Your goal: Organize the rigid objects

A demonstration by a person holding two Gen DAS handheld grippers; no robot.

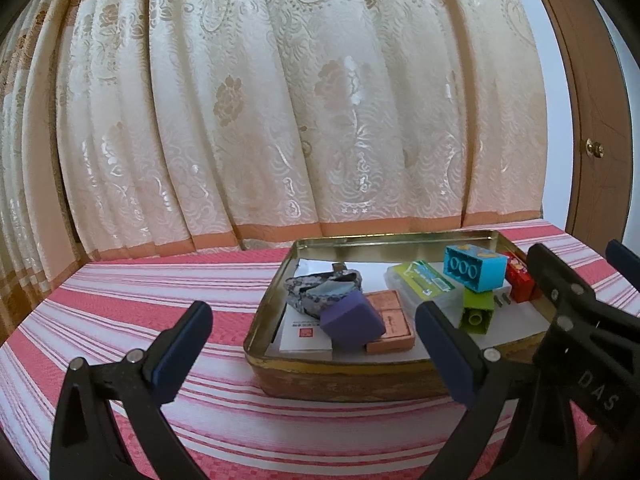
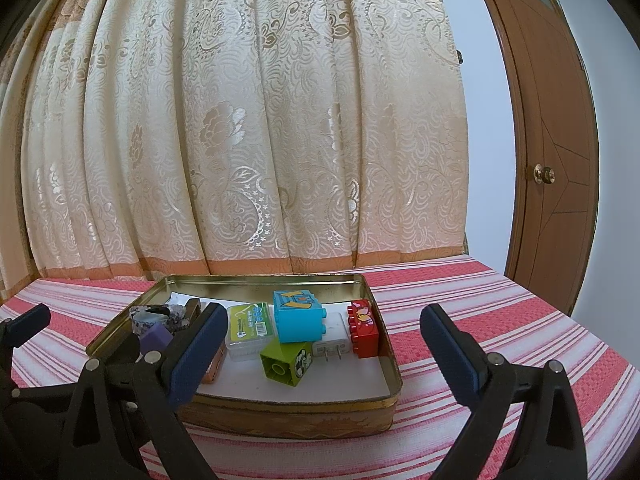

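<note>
A cream curtain with gold floral patterns and an orange hem filled most of both views, hanging in folds to the desk's far edge. The desk wore a pink-and-white striped cloth. At the right of the frame stood a brown wooden door with a brass knob, beside a pale wall.

Soft even daylight, sheen on curtain, strong fisheye bending, dark vignetted corners
</note>
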